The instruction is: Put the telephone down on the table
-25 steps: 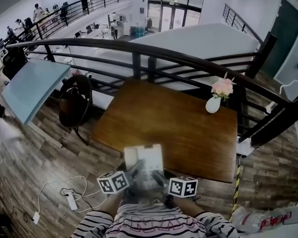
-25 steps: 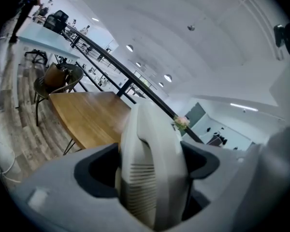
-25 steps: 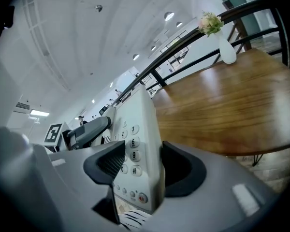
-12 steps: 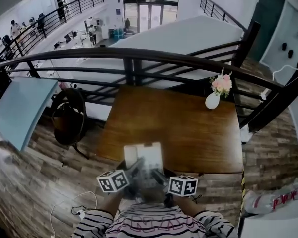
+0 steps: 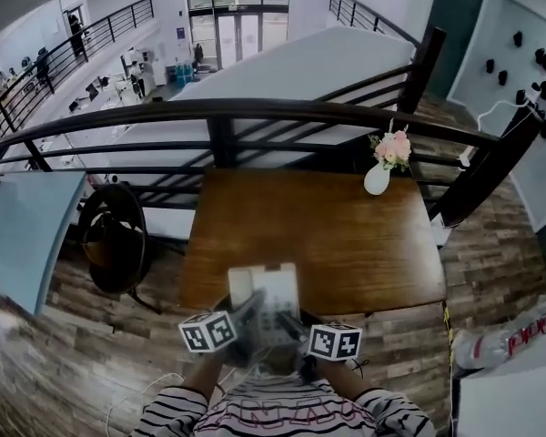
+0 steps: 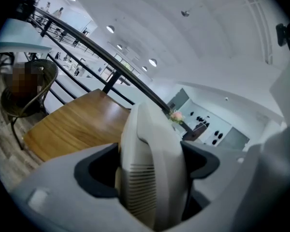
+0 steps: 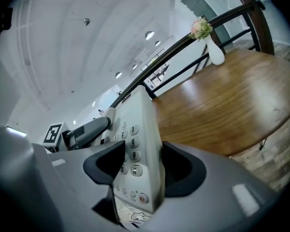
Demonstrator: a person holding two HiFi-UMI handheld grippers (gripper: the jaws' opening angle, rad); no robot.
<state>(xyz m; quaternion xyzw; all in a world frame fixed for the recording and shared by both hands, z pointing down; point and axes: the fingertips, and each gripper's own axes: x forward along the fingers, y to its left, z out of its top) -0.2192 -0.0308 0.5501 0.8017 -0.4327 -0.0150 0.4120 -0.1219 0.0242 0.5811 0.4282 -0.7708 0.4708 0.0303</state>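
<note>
Here, both tongs hold the white telephone [image 5: 266,291] together. The left tongs [image 6: 150,170] are closed tight on the side with the handset, one dark pad on each face. The right tongs [image 7: 142,168] are closed tight on the side with the number buttons. The telephone is close to the person's striped shirt [image 5: 273,412], over the near edge of the brown tabletop [image 5: 328,235]. I cannot tell if it touches the wood. At the far right corner stands a white vase [image 5: 377,179] with pink flowers [image 5: 389,148], just in front of the dark railing [image 5: 255,109].
</note>
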